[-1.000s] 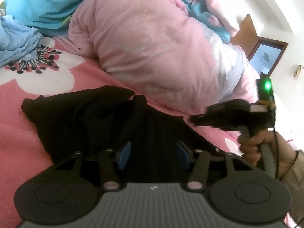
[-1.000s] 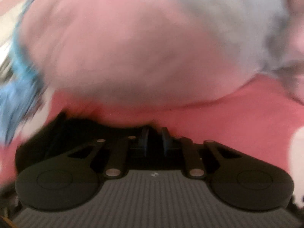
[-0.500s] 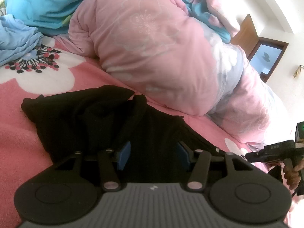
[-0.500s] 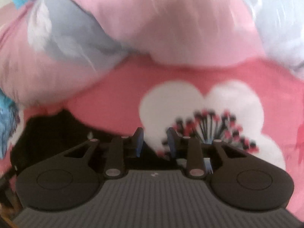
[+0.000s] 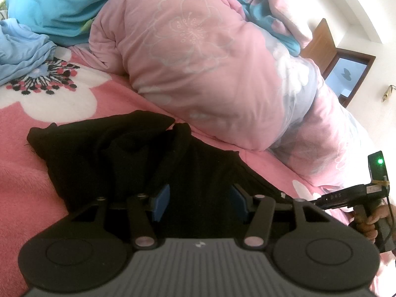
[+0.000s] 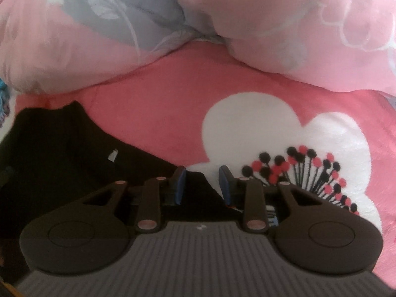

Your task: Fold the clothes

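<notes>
A black garment [image 5: 118,158] lies crumpled on the bed, on a pink blanket [image 5: 22,188] printed with white flowers, and serves here as the landmark. Beyond the garment a bulky pink quilt [image 5: 198,57] is heaped, with a blue quilt [image 5: 57,5] behind that, and a light blue cloth [image 5: 22,49] is bunched off to the garment's far left.

The left gripper [image 5: 200,200] hangs low over the near part of the garment, its 2 blue-padded jaws apart with only dark fabric showing behind the gap; whether the pads touch the cloth cannot be told.

The right gripper [image 6: 201,183] sits at the garment's right edge, where a point of black fabric runs out onto a white flower [image 6: 284,133]. Its jaws are closing, a narrow gap between them, and that point of fabric shows in the gap without the pads pressing on it. A small white label [image 6: 112,154] shows on the garment left of this gripper. In the left wrist view the same tool reaches toward the garment's right edge, held by a hand [image 5: 373,222].
</notes>
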